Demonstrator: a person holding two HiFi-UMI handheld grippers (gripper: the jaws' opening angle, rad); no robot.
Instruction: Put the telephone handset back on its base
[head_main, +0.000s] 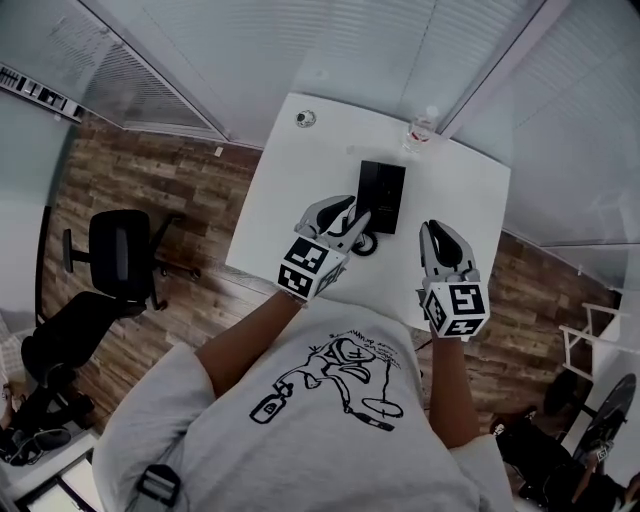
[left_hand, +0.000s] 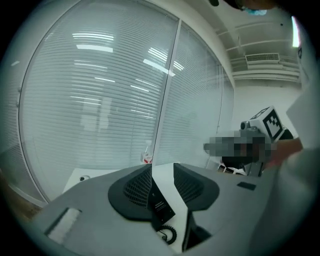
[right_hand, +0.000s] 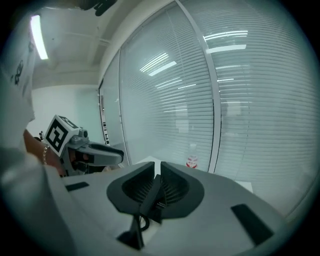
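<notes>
A black telephone lies flat on the white table, with its coiled cord at the near end. I cannot make out the handset apart from the base. My left gripper hangs over the phone's near left corner, its jaws a little apart and empty; through the gap in the left gripper view I see the phone and cord. My right gripper hovers right of the phone, jaws shut on nothing, with the phone showing below the slit.
A water bottle stands at the table's far edge by the glass wall with blinds. A small round object sits at the far left corner. An office chair stands on the wood floor to the left.
</notes>
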